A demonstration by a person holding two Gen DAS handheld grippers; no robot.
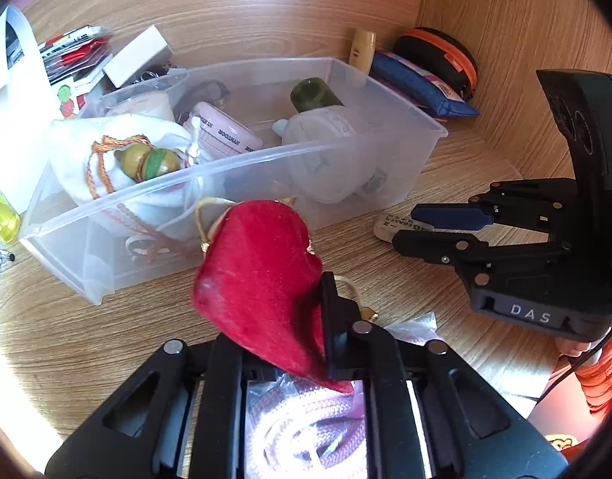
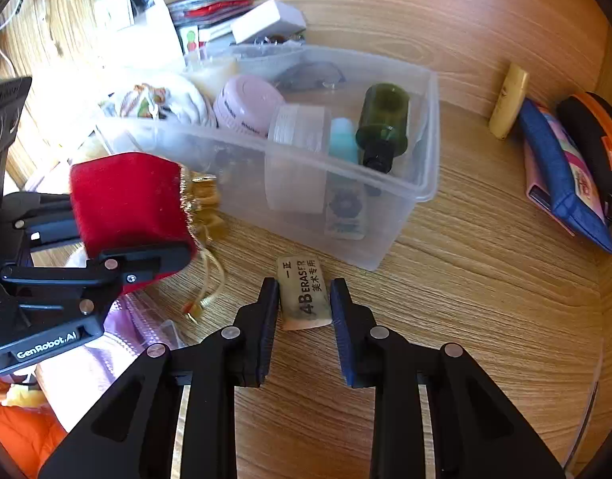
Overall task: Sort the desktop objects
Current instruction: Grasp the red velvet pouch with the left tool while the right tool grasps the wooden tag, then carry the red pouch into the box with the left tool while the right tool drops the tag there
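- The left claw (image 2: 146, 235) is clamped on one red velvet pouch (image 1: 262, 279), held in the air just in front of the clear plastic bin (image 1: 385, 191); its gold drawstring (image 2: 210, 279) dangles toward the counter (image 2: 485, 299).
- By my judgement the sorting is well under way. The one bin already holds a white drawstring bag (image 1: 118, 151), a pink round case (image 2: 248, 103), a dark green bottle (image 2: 383, 123), a white ribbed tub (image 2: 302, 127) and a small teal item (image 2: 343, 139).
- The right claw (image 2: 304, 299) is open, its jaws straddling one 4B eraser (image 2: 306, 293) that lies flat on the counter just in front of the bin; I cannot tell whether the pads touch it.
- Still outside at the far right: one blue pencil case (image 2: 561, 183), one black-and-orange zip case (image 2: 597, 139) and one cream tube (image 2: 507, 99).
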